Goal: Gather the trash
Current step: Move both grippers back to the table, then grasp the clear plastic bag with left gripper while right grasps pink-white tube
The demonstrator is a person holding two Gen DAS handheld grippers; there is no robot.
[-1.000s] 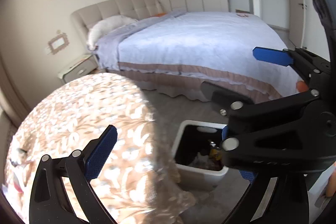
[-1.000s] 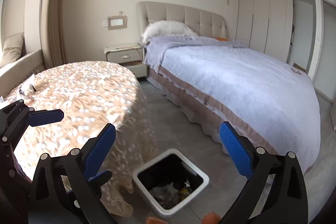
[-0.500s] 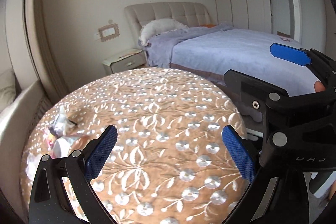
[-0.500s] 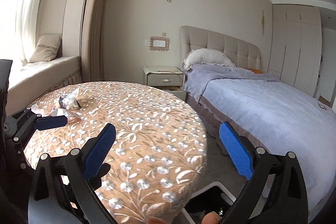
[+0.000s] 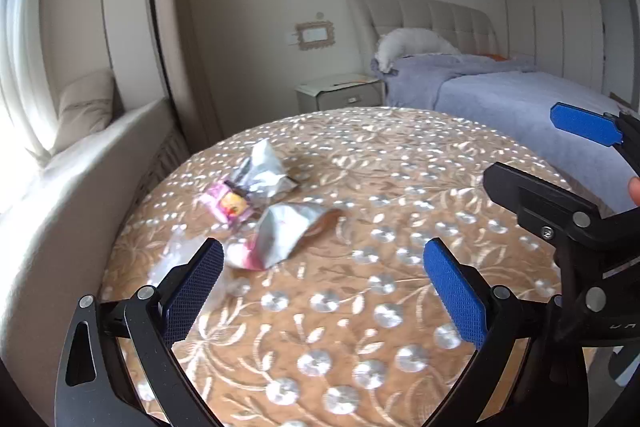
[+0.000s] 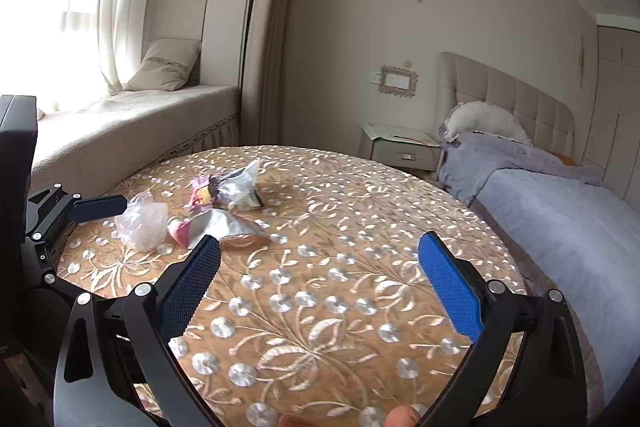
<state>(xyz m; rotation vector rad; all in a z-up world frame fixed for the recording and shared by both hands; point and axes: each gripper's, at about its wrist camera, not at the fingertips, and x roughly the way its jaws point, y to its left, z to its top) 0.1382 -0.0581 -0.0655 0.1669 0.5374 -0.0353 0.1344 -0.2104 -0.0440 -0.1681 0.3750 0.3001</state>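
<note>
Several pieces of trash lie on the left part of a round table (image 5: 360, 307) (image 6: 340, 307) with a tan floral cloth. A silver and pink wrapper (image 5: 280, 235) (image 6: 216, 227) is nearest. Behind it lies a silver bag with a pink cartoon print (image 5: 252, 183) (image 6: 232, 189). A crumpled clear plastic bag (image 6: 140, 223) (image 5: 172, 251) sits furthest left. My left gripper (image 5: 324, 291) hovers open just short of the nearest wrapper, with nothing between its fingers. My right gripper (image 6: 320, 287) is open and empty over the table's middle, to the right of the trash.
A window seat (image 6: 132, 119) with a cushion runs along the left. A bed (image 6: 560, 207) stands to the right, with a nightstand (image 6: 396, 147) beside its headboard. The right gripper's body (image 5: 568, 219) shows at the right edge of the left wrist view.
Both views have swung up and left from the white bin on the floor to the tabletop. The trash pile is now close in front of both open grippers.
</note>
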